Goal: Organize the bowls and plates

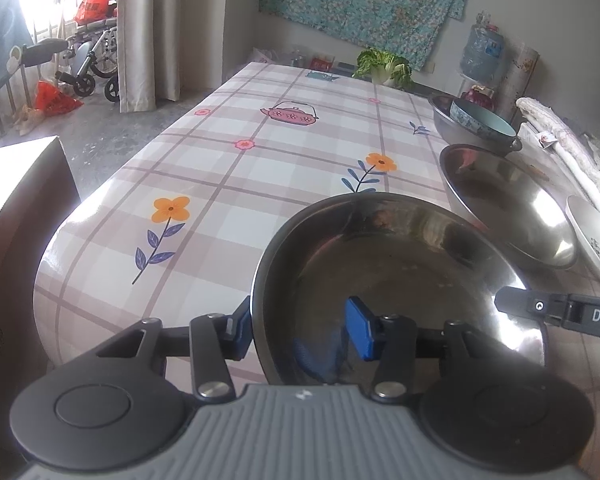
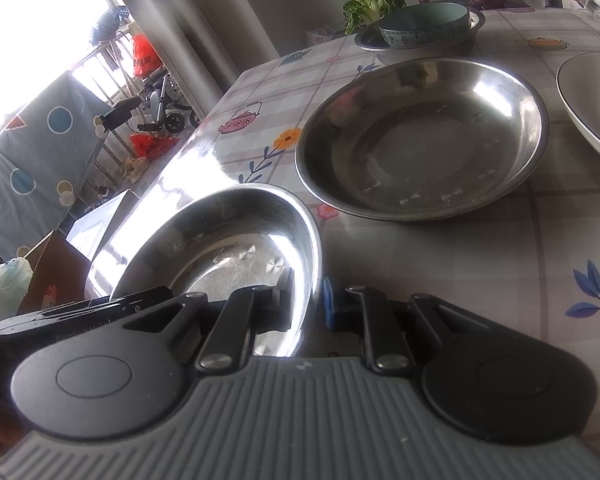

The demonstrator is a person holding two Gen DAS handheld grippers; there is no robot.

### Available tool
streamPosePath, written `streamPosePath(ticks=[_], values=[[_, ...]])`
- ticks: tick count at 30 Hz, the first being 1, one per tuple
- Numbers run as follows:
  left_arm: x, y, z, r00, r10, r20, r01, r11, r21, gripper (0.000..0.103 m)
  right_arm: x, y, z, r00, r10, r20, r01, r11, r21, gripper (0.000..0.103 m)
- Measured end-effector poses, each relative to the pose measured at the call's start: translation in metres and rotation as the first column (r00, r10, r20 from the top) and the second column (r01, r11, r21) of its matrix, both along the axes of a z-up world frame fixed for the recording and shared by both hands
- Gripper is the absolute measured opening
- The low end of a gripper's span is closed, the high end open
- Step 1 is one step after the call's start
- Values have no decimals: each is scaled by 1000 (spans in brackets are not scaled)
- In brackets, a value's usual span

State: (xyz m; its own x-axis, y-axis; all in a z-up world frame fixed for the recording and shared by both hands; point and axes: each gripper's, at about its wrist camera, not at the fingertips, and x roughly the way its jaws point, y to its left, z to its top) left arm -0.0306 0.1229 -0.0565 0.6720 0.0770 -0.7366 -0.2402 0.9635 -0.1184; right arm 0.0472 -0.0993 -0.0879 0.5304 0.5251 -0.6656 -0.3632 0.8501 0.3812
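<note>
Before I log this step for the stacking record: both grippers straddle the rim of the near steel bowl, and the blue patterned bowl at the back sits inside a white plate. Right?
Not quite. The blue patterned bowl sits inside a steel basin, not a white plate, as the right wrist view shows. The left gripper and right gripper do straddle the near steel bowl rim.

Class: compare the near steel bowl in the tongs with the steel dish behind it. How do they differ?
The bowl is deep and tilted, its rim between the right tongs; the dish is shallower and lies flat on the table, untouched. The bowl looks narrower than the dish. Both are shiny, empty steel.

Left tool [image 1: 298, 330] parted, right tool [image 2: 306, 300] pinched shut.
</note>
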Motion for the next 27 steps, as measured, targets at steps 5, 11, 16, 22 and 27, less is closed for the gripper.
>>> streamPosePath(ticks=[5,11,16,22,27], values=[[-1,-3,2,1000,-5,5,5,1000,20,48,1,0,0,1000,-2,-4,2,1000,4,14],[-4,0,5,1000,7,14,-8,1000,22,48,2,5,4,1000,17,22,-17,1000,-14,15],[-5,3,3,1000,16,10,-16,1000,17,48,6,12,5,999,31,36,-30,999,-22,15],[-3,4,0,1000,22,5,-22,999,26,49,12,13,-4,1000,30,4,-30,1000,-6,15],[1,3,-2,1000,27,-1,-27,999,38,51,12,12,-8,1000,22,-14,-22,1000,-1,15]])
